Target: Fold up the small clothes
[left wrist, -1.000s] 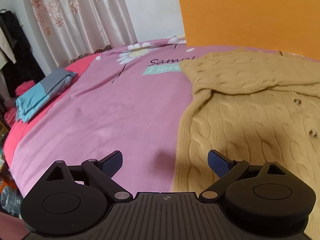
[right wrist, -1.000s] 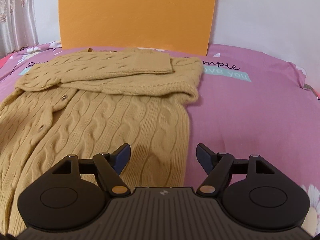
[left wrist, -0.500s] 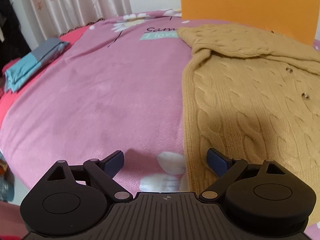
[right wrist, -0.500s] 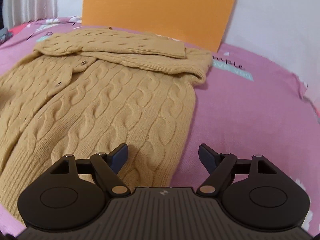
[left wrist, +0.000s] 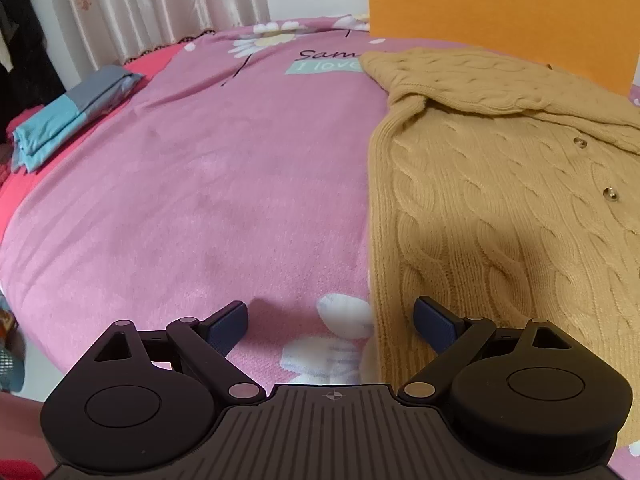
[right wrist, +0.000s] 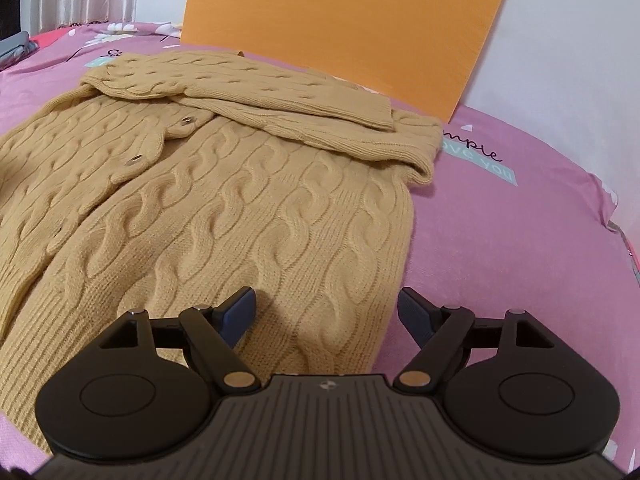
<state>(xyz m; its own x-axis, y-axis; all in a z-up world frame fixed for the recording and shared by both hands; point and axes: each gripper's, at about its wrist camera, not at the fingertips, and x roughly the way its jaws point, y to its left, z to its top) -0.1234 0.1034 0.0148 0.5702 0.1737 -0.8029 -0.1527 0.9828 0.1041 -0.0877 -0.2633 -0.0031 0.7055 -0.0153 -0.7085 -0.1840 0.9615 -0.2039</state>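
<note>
A tan cable-knit cardigan lies flat on the pink bed cover, with both sleeves folded across its top. It also shows in the right wrist view. My left gripper is open and empty, low over the cardigan's near left corner, its right finger over the hem. My right gripper is open and empty over the cardigan's near right corner, straddling its side edge.
An orange board stands behind the cardigan against the white wall. A folded blue and grey cloth lies at the bed's far left. Curtains hang behind. The bed's near left edge drops to the floor.
Both grippers have drawn back toward me and down to the cardigan's near hem corners. Both stay open. The cardigan has not moved.
</note>
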